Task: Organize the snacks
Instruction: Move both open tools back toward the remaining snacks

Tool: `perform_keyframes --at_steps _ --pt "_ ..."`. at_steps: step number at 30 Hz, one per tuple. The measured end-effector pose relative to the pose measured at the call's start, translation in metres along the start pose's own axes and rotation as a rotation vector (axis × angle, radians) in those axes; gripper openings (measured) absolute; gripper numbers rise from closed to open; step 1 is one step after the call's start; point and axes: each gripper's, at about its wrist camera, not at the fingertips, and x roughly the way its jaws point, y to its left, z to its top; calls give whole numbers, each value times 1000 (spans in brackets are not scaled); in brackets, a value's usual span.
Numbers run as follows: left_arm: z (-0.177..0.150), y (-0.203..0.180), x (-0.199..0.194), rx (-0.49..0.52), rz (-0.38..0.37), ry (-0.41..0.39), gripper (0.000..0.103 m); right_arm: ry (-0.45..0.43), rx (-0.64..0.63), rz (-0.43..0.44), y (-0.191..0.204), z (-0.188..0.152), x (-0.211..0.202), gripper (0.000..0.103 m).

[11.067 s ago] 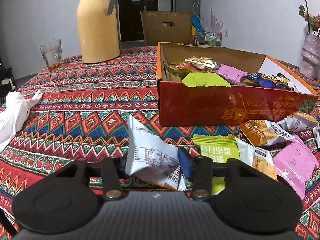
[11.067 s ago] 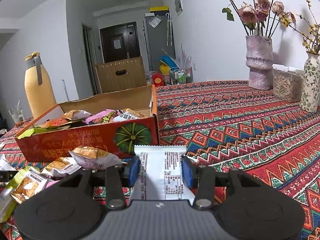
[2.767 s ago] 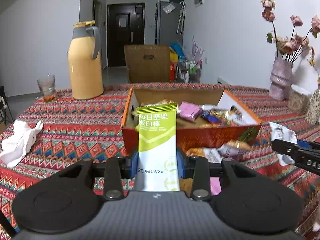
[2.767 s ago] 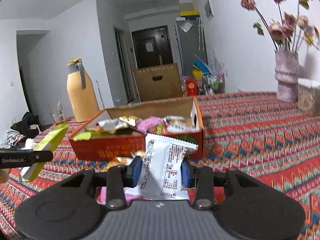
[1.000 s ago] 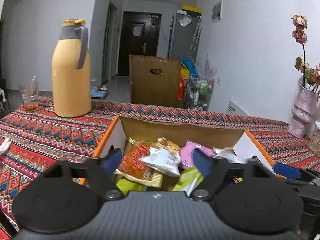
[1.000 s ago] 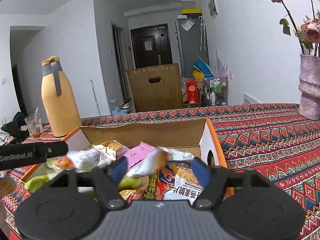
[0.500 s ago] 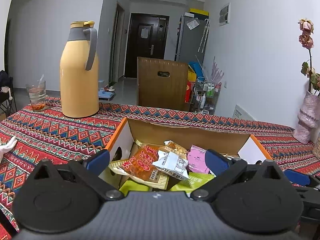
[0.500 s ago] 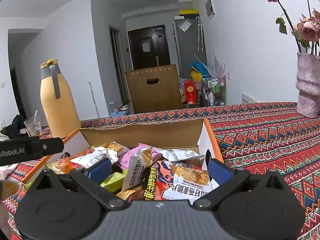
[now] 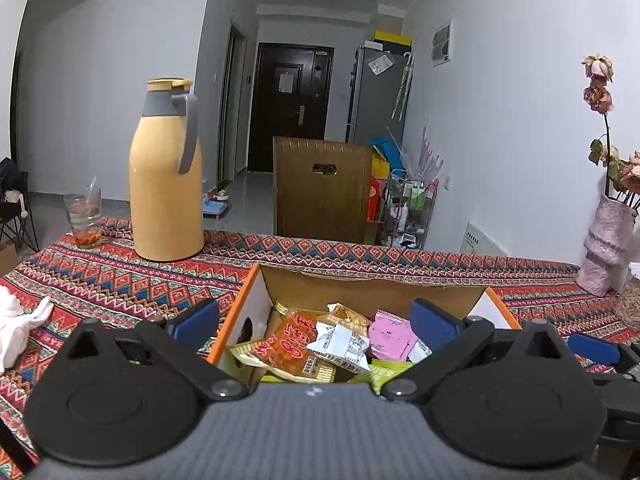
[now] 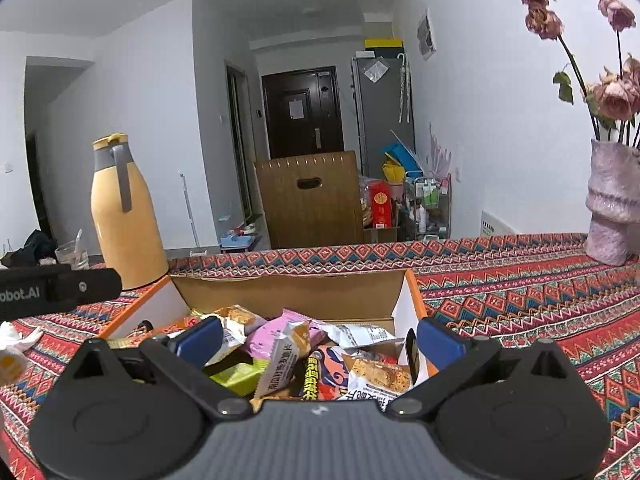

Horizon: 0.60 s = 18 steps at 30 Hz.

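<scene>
While both grippers hang over the near edge of the cardboard snack box, neither one has anything in it. The left gripper has its blue pads spread wide with nothing between them, and the right gripper is spread just as wide, also empty.

That box is orange on the outside and plain brown inside, sitting on the patterned tablecloth, and it's pretty much stuffed. From the left wrist view there's an orange-red packet on the left side of the pile, a white packet lying on top just right of it, a pink packet further right, and a green one at the near edge, partly hidden by the gripper body. From the right wrist view you get a pink wrapper in the middle, a lime green packet near left, a white and orange packet standing tilted, a dark one with yellow lettering, and a white packet against the right wall.

Far left on the table stands a yellow thermos jug with a grey handle, and a drinking glass holding some liquid sits left of it. A pink vase of dried roses is far right. Some white cloth lies at the left edge.
</scene>
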Motion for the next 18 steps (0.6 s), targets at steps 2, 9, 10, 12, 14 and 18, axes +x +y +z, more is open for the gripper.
perform_keyframes --at_steps 2,9,10,12,14,18 --pt "0 3 -7 1 -2 0 103 -1 -9 2 3 0 -7 103" --pt "-9 21 -26 5 -8 31 103 27 -39 25 14 -11 -31 103" --pt "-12 24 -29 7 -8 36 103 36 -43 30 15 -14 -34 103" --pt "-17 29 -34 12 -8 52 103 52 -50 39 18 -20 -40 103" --pt "-24 35 -38 14 -10 67 103 68 -57 47 21 -27 -46 103" --pt "-40 46 -45 23 -11 112 103 110 -71 64 27 -40 -55 103"
